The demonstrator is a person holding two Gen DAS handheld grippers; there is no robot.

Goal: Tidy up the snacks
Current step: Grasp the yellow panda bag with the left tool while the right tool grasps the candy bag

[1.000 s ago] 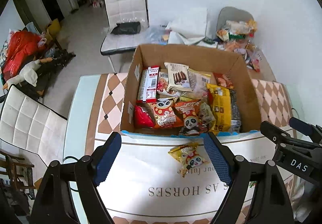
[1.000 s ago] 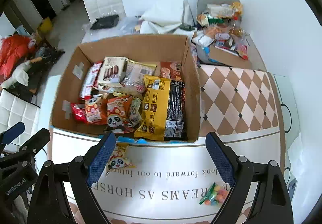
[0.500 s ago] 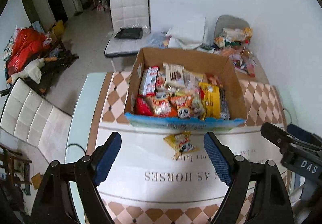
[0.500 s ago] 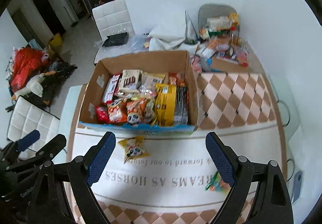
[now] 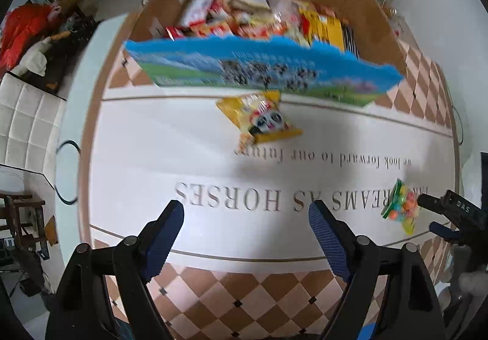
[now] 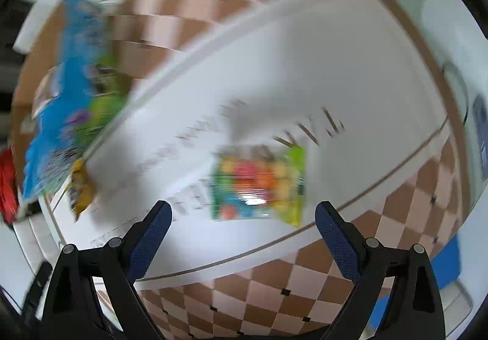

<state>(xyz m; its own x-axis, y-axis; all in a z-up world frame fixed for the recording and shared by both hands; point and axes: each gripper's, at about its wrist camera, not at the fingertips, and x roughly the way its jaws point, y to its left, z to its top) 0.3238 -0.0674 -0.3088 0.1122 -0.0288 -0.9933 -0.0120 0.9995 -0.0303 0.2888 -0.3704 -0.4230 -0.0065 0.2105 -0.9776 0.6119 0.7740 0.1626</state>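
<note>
Two loose packets lay on the tabletop (image 5: pixel 183 157): a light, crinkly candy bag (image 6: pixel 259 182), at twelve o'clock of the empty, wide-spread right tongs (image 6: pixel 244 219), best pinched by its edges.

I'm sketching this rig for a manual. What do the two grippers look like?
Both the left gripper and right gripper have black angular plastic arms with round pivot bolts and blue cross-hatched pads on the fingers. Small white lettering marks the black body.
</note>
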